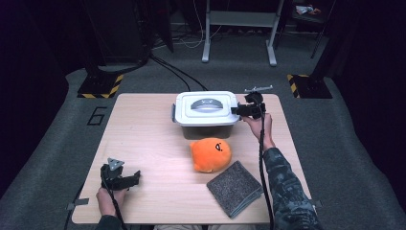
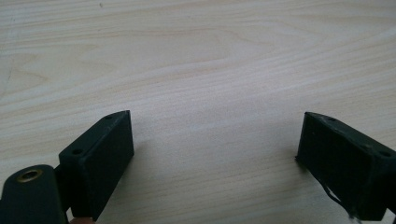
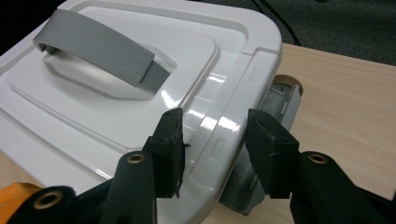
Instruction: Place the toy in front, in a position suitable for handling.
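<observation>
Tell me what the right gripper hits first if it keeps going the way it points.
The right gripper would most likely meet the white lid of the box at its near edge, beside the grey latch. Its jaws stand open astride that rim, though whether they touch it is unclear.

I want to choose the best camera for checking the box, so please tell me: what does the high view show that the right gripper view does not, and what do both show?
High view alone: the round orange plush toy, the folded grey towel, and the left gripper held open low over the light wooden table.

Right gripper view alone: the grey side latch of the box close up, with one of the black fingers over the lid and the other beside the latch.

Both: the white plastic box with a grey handle and the right gripper, open at the box's right edge.
</observation>
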Demonstrator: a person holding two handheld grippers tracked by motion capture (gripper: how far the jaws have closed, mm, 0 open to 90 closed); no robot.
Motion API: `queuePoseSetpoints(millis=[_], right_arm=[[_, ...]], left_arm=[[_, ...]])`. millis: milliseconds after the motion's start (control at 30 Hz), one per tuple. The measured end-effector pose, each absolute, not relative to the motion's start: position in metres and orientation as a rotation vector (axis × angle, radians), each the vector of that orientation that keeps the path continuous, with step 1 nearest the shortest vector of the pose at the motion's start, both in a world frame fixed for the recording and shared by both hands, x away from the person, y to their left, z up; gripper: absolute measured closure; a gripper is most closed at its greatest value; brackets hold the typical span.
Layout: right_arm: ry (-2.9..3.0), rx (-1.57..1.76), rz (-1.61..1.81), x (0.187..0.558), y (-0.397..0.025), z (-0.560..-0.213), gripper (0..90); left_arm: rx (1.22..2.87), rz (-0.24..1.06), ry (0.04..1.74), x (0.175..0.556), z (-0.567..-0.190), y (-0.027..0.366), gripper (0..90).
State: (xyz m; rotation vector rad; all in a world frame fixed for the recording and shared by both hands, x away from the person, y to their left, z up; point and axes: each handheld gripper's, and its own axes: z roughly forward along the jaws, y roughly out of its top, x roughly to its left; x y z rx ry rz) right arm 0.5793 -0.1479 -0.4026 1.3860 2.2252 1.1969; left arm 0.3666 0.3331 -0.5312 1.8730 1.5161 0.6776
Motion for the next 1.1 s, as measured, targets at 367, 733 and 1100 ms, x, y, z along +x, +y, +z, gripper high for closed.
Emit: queuePoseSetpoints(millis=[367, 733, 1100], right_arm=[[2.246, 1.378, 1.202, 0.583, -0.131, -0.402, 56.2], [2.248, 1.354, 1.214, 0.586, -0.113, -0.403, 56.2], [2.257, 1.348, 1.207, 0.587, -0.103, -0.403, 56.1]], left_arm=[[1.872, 0.677, 1.517, 0.366, -0.531, 0.333, 10.3], [1.873, 0.679, 1.516, 0.367, -0.531, 0.333, 10.3], [1.873, 0.679, 1.516, 0.367, -0.531, 0.333, 10.3]])
